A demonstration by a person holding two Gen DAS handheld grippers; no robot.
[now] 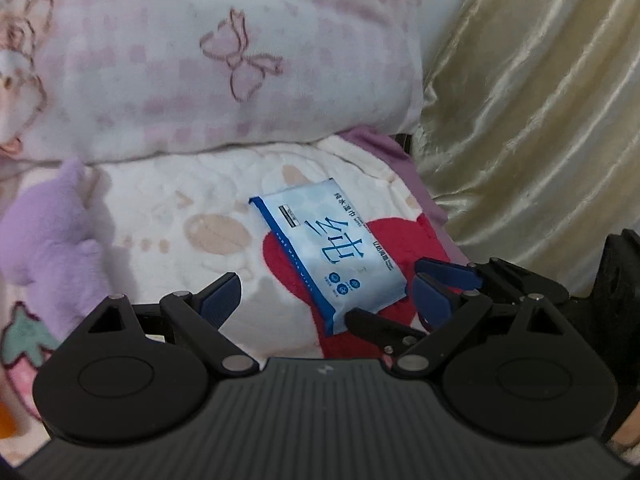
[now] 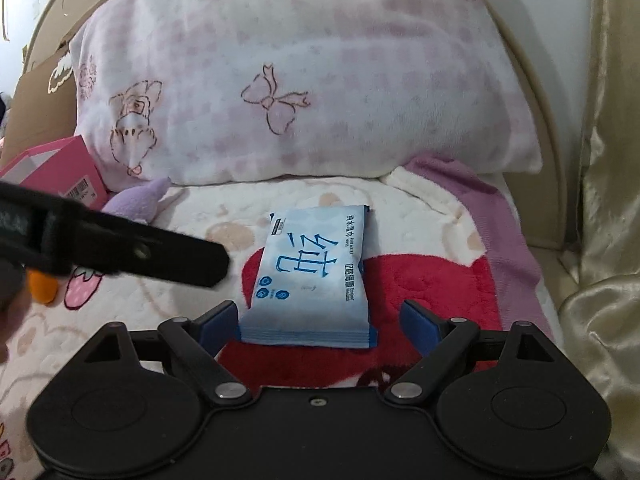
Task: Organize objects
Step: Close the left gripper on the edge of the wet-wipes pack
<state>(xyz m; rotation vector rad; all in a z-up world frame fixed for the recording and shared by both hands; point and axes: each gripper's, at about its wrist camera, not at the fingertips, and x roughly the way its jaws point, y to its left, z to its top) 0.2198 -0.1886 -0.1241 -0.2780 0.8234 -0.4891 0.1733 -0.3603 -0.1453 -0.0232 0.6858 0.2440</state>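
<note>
A blue-and-white pack of wet wipes [image 2: 310,276] is seen lying flat on a fleece blanket [image 2: 192,312] spread over a bed, just in front of a pink-checked pillow [image 2: 312,80], with its near end over the blanket's red heart print. The right gripper [image 2: 316,322] is angled down at the pack, its jaws spread wide to either side of the pack's near edge; no pinch is shown, and whether the blue pads touch the wrapper cannot be told. The left gripper [image 1: 320,300] is held just beside it, jaws likewise spread with nothing between them, the pack lying ahead and to its right.

A purple plush toy [image 1: 52,236] lies loose on the blanket at the left, and a pink box [image 2: 60,174] stands against the pillow's left end, with an orange object only partly seen near the frame edge. Nothing is shown gathered or put away. The organizing is judged to be at an early stage: the wipes are being lined up for a first grasp, and the other items are left untouched.
</note>
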